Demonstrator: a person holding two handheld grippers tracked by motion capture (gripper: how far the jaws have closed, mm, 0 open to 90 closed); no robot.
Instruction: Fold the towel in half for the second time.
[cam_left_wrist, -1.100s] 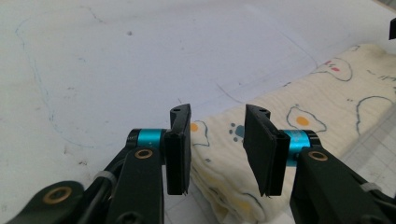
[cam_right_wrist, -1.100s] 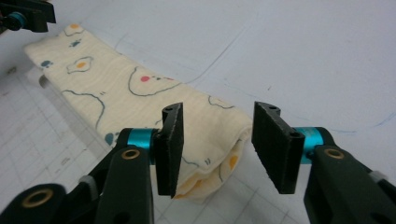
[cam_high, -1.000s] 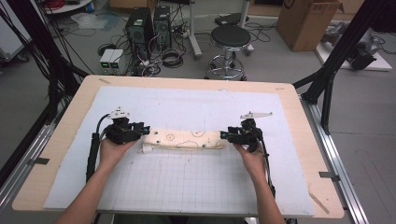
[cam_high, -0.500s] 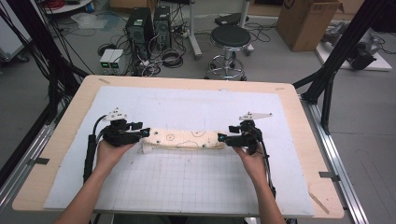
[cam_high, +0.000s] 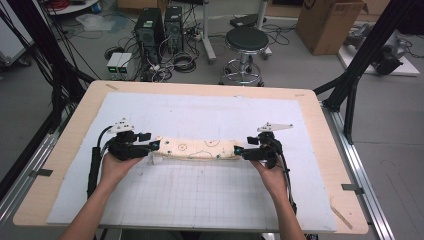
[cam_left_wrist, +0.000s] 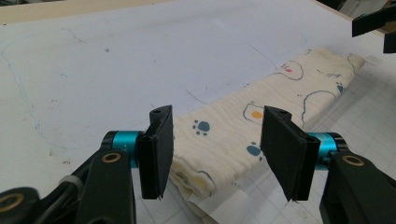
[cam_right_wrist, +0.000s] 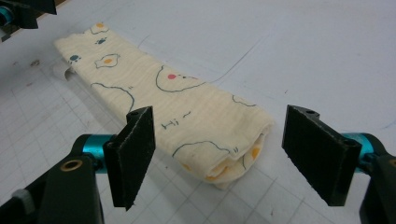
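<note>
Both grippers have drawn slightly outward from the ends of the cloth (cam_high: 196, 149) since the earlier frames, and their fingers have just been opening; the cloth itself lies as before.

Left gripper (cam_high: 150, 147): fingers (cam_left_wrist: 158, 151) spread, standing either side of the cloth's left end without pressing on it; that end lies between them, resting on the surface. Right gripper (cam_high: 241, 151): fingers (cam_right_wrist: 133, 154) spread likewise, the cloth's right end just ahead of them and free of both pads.

Cloth: a long, narrow, folded roll, cream with printed paw and egg motifs, lying flat across the middle of the surface (cam_high: 320, 125), its long axis running from one gripper to the other. A white label (cam_left_wrist: 219, 207) protrudes from under its left end.

Surface: a pale wooden board covered by a white mat (cam_high: 210, 190); the mat bears a printed grid on the person's side of the cloth and faint pen marks beyond it.

Room, all beyond the far edge of the surface from the cloth: a round black stool (cam_high: 246, 45) on a chrome base, two dark computer towers (cam_high: 160, 27) with tangled cables, a cardboard box (cam_high: 327, 22) to the right of the stool, grey floor. Black frame struts (cam_high: 367, 50) rise at both sides of the surface.
</note>
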